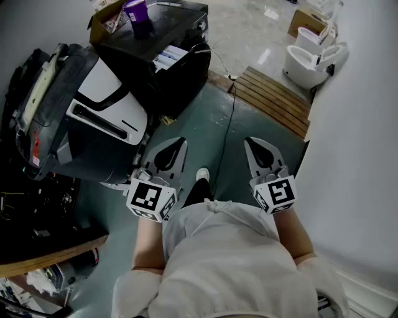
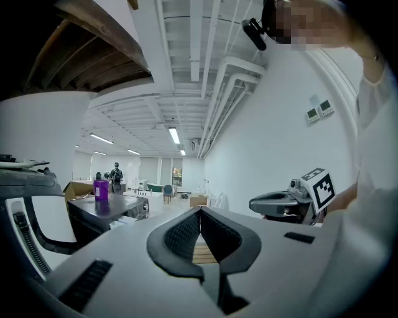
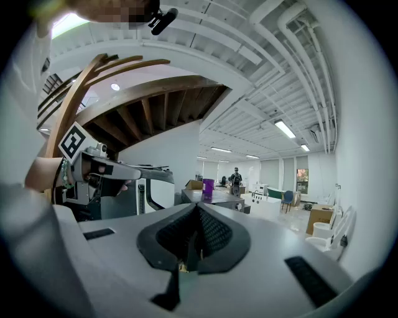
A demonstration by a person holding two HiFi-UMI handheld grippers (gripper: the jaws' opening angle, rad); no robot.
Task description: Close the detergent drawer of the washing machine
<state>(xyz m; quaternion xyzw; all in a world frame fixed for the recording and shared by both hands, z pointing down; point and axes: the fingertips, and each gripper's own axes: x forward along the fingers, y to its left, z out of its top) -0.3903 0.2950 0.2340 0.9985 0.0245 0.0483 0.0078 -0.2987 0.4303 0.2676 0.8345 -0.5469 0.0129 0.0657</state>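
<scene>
I hold both grippers low in front of me, well short of the washer [image 1: 180, 74]. My left gripper [image 1: 179, 145] has its jaws pressed together on nothing, and so does my right gripper [image 1: 251, 144]. The washer stands ahead to my left with a purple cup [image 1: 137, 12] on top. Its pale drawer [image 1: 169, 59] seems to stick out at the front edge. Bare floor [image 1: 211, 124] lies between us, crossed by a cable [image 1: 230, 118]. Slats [image 1: 273, 99] lie further right, and the wall [image 1: 360, 155] is close on my right. The cup's label is too small to read.

Black washing machine [image 1: 177, 84] stands ahead, left of centre; its white detergent drawer [image 1: 166, 59] juts out, open.
</scene>
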